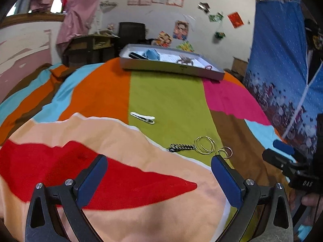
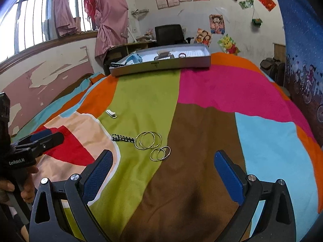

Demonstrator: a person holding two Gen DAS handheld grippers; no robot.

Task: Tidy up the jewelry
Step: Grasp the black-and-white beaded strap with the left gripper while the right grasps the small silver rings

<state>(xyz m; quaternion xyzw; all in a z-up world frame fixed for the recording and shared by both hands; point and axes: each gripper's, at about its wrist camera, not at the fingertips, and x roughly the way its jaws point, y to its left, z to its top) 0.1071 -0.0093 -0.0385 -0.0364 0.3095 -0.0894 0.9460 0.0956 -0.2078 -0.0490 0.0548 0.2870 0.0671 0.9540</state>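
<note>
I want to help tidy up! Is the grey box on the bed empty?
Not empty. The lidless grey box already holds a light blue item, a dark comb-like piece and a small ring-shaped piece.

"GenRobot.AI" stands in white on the black body of the left gripper [image 2: 43, 139], seen from the right wrist; "DAS" stands in pale letters on the black body of the right gripper [image 1: 282, 151]; wall posters are too blurred to read
</note>
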